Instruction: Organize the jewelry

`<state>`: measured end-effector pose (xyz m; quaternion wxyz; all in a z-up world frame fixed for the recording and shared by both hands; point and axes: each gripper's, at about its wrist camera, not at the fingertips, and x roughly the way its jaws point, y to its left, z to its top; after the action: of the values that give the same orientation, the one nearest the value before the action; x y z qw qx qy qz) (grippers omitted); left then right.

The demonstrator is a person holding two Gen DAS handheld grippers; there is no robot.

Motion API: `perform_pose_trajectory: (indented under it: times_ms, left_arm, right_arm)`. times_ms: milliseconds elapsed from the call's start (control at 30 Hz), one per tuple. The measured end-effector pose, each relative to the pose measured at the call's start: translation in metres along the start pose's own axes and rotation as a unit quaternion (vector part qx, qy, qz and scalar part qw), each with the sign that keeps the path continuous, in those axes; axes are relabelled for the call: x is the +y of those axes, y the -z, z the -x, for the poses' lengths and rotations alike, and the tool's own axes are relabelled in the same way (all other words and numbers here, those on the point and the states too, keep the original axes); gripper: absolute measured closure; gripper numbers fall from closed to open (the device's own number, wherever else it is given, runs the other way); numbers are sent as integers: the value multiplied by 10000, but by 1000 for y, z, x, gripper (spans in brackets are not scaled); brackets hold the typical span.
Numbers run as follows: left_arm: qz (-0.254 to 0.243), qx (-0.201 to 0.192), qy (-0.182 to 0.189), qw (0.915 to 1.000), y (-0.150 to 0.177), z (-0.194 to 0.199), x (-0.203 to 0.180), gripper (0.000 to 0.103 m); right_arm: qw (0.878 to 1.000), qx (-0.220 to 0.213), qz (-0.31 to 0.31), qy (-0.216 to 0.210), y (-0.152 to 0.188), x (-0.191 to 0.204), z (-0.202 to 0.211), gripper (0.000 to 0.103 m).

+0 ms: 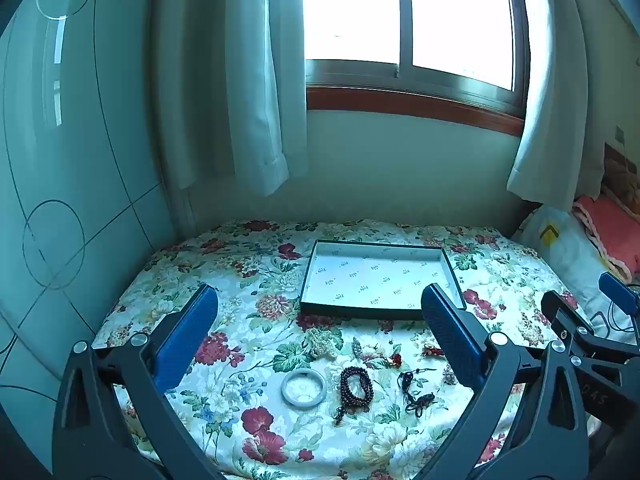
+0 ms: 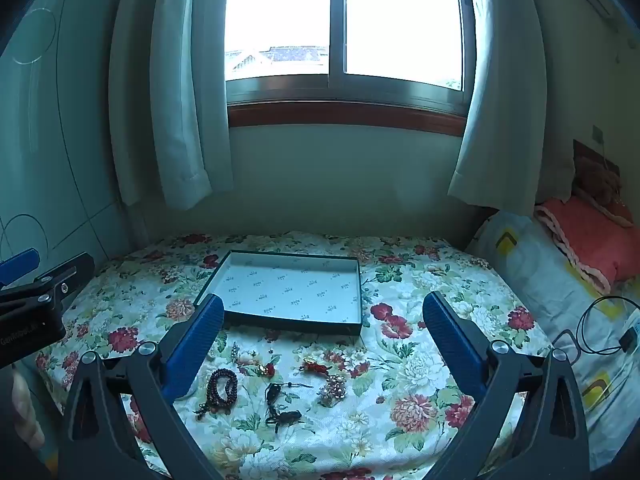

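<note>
Your left gripper (image 1: 320, 312) hangs wide open; bangle (image 1: 303, 389), dark beads (image 1: 356, 386) lie near the bed's (image 1: 240, 272) front edge, tray (image 1: 376, 280) behind.

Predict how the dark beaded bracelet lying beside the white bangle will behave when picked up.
The dark beaded bracelet lies in loose coils with a tassel, so it probably droops and swings. Its round beads may slip between smooth pads. Unlike the rigid-looking white bangle, it likely won't roll.

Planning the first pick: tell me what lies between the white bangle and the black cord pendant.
The dark red bead bracelet, between white bangle and black cord pendant; left wrist view.
</note>
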<state>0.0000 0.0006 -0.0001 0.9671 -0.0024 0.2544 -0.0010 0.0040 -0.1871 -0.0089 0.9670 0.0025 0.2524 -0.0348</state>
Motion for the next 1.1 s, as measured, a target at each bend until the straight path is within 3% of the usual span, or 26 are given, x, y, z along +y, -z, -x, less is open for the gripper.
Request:
perform_pose_trajectory:
  times_ms: [1100]
  left_arm:
    - [-74, 22, -6, 10000, 2, 3, -2, 2]
  right_arm:
    - [10000, 7, 7, 3, -1, 0, 2, 4]
